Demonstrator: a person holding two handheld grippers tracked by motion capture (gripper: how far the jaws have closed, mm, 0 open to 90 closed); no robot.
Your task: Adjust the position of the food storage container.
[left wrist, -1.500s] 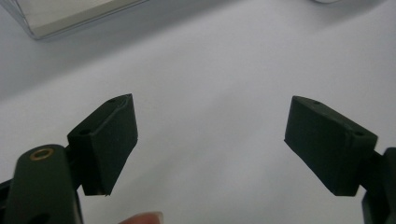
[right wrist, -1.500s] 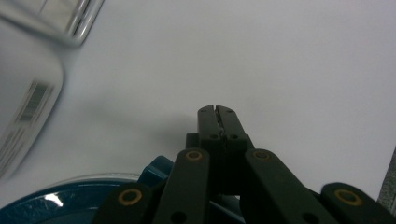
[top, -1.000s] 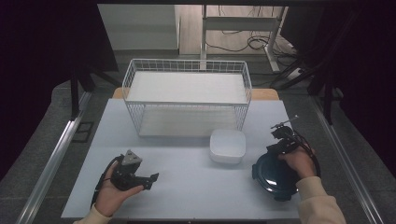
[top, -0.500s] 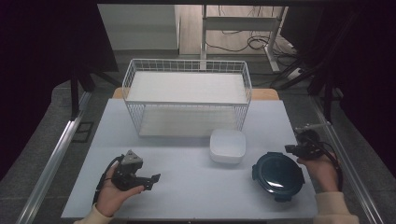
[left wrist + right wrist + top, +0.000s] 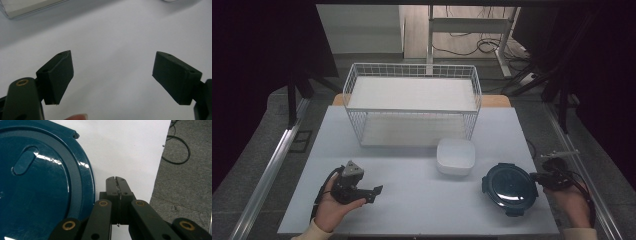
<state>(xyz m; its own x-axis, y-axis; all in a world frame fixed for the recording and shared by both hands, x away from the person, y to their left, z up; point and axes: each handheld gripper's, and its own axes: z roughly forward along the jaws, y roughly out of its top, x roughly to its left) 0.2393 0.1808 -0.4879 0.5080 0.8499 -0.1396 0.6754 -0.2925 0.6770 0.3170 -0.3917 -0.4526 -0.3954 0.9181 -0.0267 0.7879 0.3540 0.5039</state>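
Resting at about seven o'clock on the pale white surface (image 5: 412,200), the left claw (image 5: 373,192) sits in a person's left hand (image 5: 332,207), its tips aimed toward three o'clock. In the left gripper view its two black jaws stand wide apart with bare surface between them, holding nothing, and a fingertip (image 5: 76,116) shows at the bottom edge. At twelve o'clock stands a white wire-mesh basket (image 5: 412,107), rectangular and open-topped. Just in front of its right half, near the centre, lies a white rounded-square container (image 5: 455,156), apart from the basket's wall. Down at about four o'clock lies a dark blue round lidded container (image 5: 510,187) with clip tabs on its rim, near the white one but not touching. Just beside it, at the surface's right edge, the right claw (image 5: 536,176) is held in the right hand (image 5: 574,205), pointing toward nine o'clock. In the right gripper view its jaws are pressed together on nothing, just beside the blue lid's (image 5: 42,182) rim.
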